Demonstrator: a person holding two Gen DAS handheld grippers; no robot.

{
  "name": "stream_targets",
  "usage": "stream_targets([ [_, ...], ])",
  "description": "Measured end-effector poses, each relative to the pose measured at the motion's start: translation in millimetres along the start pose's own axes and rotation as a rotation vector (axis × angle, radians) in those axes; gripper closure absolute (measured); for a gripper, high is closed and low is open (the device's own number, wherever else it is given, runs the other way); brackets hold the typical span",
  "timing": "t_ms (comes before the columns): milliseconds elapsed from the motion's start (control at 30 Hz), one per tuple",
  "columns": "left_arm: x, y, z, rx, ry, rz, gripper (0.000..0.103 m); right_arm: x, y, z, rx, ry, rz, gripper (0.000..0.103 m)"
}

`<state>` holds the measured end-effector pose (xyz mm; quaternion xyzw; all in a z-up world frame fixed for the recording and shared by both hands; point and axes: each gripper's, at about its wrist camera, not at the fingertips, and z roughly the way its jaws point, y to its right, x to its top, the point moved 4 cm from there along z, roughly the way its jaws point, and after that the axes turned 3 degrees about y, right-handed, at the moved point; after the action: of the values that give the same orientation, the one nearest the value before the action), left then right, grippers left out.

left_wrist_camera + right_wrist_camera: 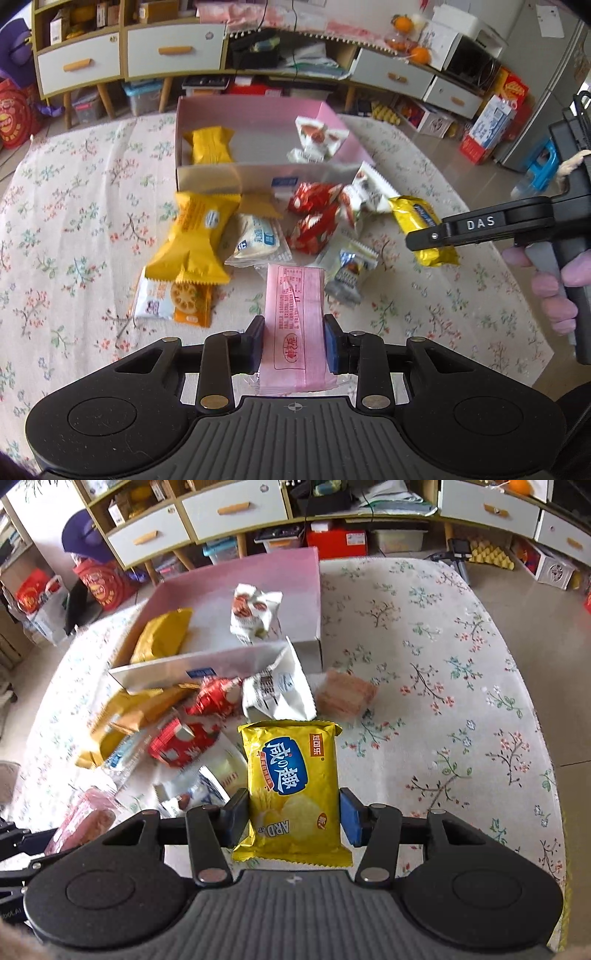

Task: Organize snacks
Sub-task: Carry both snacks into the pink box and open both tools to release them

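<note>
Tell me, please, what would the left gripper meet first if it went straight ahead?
Probably the loose snack pile: the left gripper, shut on the pink packet, points toward the white cream-biscuit packet before the box. Its height is unclear.

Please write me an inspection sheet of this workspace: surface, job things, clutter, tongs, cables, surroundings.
Surface: floral tablecloth, covers the table.
Job's things: pink box open, holding an orange packet and white packets; loose snacks piled in front of it.
Clutter: nothing seen apart from the snacks.
Tongs: left tongs shut on pink wafer pack; right tongs shut on yellow chip bag.
Cables: black cables hang at the shelf behind.
Surroundings: drawer cabinet, storage bins on the floor, oranges.
</note>
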<state>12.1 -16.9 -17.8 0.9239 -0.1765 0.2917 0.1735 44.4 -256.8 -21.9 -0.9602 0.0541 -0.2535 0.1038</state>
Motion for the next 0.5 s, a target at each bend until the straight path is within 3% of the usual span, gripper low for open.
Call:
stream_targets([
  [500,45,-32,13,0.029,0.098,-0.115,0.074,42,-32,7,0.080,0.108,-0.012,0.056],
])
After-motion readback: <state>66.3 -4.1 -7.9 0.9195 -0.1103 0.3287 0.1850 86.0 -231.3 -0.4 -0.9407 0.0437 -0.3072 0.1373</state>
